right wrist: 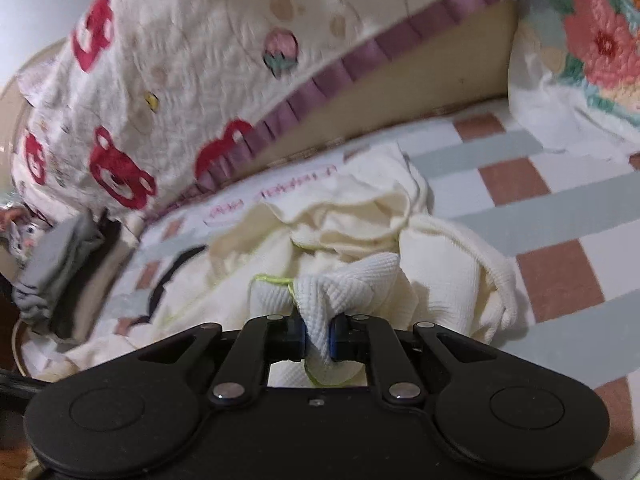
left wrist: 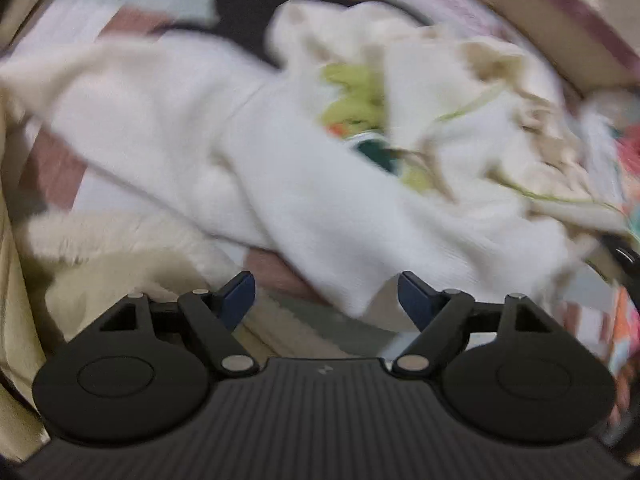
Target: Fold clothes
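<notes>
A bed covered by a checked sheet in white, pale grey-green and brick-red squares forms the working surface. At its far edge in the right wrist view lies a quilted cover printed with red bear heads and trimmed with a purple pleated border; a floral quilt sits at the upper right, and a stack of folded grey and dark clothes rests at the left edge of the bed.

The cream garment, ribbed, with a lime-green stitched edge, lies crumpled on the sheet in front of the right tool. That tool is clenched on a bunched fold of the ribbed fabric, which is pinched between its blue pads and fans out beyond them.

In the left wrist view, heavily motion-blurred, the cream garment stretches as a long band running diagonally from upper left to lower right, with a green and orange print at its crumpled far end. A dark garment lies beyond it. The left tool is released, fingers wide apart, with a corner of the cloth lying between them, ungripped.
</notes>
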A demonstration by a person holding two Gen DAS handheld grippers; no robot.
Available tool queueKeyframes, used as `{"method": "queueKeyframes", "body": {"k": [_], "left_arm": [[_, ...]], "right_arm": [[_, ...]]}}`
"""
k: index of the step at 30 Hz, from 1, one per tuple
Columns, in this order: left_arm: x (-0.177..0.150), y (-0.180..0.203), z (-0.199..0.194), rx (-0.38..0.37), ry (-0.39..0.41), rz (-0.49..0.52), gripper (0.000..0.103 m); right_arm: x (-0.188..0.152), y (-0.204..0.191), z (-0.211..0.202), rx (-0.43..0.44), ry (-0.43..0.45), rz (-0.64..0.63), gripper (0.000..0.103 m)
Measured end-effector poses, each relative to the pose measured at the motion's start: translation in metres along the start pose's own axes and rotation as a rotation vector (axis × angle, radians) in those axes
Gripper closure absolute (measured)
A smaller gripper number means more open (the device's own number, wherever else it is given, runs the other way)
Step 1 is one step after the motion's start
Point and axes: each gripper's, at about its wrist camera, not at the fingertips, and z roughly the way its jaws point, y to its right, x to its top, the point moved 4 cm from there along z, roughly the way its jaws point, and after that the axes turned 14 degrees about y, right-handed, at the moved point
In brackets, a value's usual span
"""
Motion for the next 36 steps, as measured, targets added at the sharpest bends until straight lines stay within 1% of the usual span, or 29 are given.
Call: {"method": "queueKeyframes", "body": {"k": [4,5,6,7,8,9,11,12,13,15,18,20,21,22,24,26,28,29,30,32,33,36], "left_arm": [[-0.001,-0.002,0.002,0.004,0.02,-0.062,0.02],[0.0,-0.001,0.002,0.003,0.029,-0.066,0.018],[0.002,0.003,0.002,-0.008,0.047,-0.039,0.017],[0.004,0.006,0.002,-0.019,0.066,-0.012,0.021],[0.006,0.009,0.002,-0.03,0.084,0.015,0.038],[0.008,0.013,0.002,-0.032,0.109,0.055,0.049],[0.008,0.027,-0.001,0.038,0.214,0.237,0.088],[0.005,0.035,-0.002,0.067,0.265,0.333,0.092],[0.002,0.042,-0.005,0.088,0.314,0.401,0.097],[-0.001,0.05,-0.016,0.097,0.38,0.46,0.099],[0.002,0.061,-0.053,0.147,0.532,0.562,0.099],[0.01,0.062,-0.079,0.147,0.598,0.574,0.099],[0.014,0.059,-0.086,0.118,0.592,0.539,0.099],[0.018,0.056,-0.093,0.088,0.582,0.502,0.099],[0.023,0.046,-0.095,0.022,0.525,0.418,0.099],[0.022,0.038,-0.087,-0.023,0.463,0.364,0.099],[0.016,0.029,-0.075,-0.083,0.393,0.279,0.099],[0.012,0.026,-0.068,-0.114,0.356,0.233,0.099],[0.009,0.023,-0.061,-0.142,0.321,0.191,0.099],[0.003,0.021,-0.052,-0.17,0.266,0.14,0.098],[0.0,0.02,-0.048,-0.178,0.237,0.123,0.098],[-0.011,0.016,-0.038,-0.186,0.162,0.063,0.091]], "right_arm": [[0.008,-0.005,-0.02,0.001,0.038,-0.049,0.092],[0.009,-0.006,-0.024,0.0,0.044,-0.061,0.092],[0.009,-0.008,-0.027,-0.001,0.048,-0.069,0.092],[0.008,-0.01,-0.028,-0.002,0.049,-0.08,0.092],[0.006,-0.011,-0.028,0.0,0.045,-0.092,0.092],[0.005,-0.012,-0.027,-0.002,0.044,-0.102,0.092],[0.003,-0.013,-0.025,-0.002,0.04,-0.103,0.092],[0.002,-0.013,-0.024,-0.002,0.039,-0.103,0.092],[0.003,-0.013,-0.026,0.001,0.042,-0.109,0.092],[0.004,-0.013,-0.029,0.008,0.048,-0.119,0.091],[0.007,-0.013,-0.034,0.019,0.057,-0.135,0.091],[0.008,-0.013,-0.037,0.026,0.064,-0.146,0.091],[0.009,-0.013,-0.039,0.028,0.065,-0.153,0.092],[0.005,-0.011,-0.036,0.0,0.048,-0.175,0.092],[-0.001,-0.006,-0.032,-0.053,0.015,-0.216,0.091],[-0.008,0.0,-0.029,-0.079,-0.009,-0.191,0.09],[-0.014,0.006,-0.026,-0.107,-0.031,-0.166,0.08],[-0.016,0.011,-0.026,-0.124,-0.033,-0.151,0.07],[-0.017,0.016,-0.026,-0.141,-0.034,-0.136,0.064],[-0.019,0.025,-0.026,-0.169,-0.04,-0.115,0.063],[-0.019,0.029,-0.026,-0.173,-0.042,-0.103,0.063],[-0.019,0.039,-0.027,-0.165,-0.048,-0.05,0.063]]}}
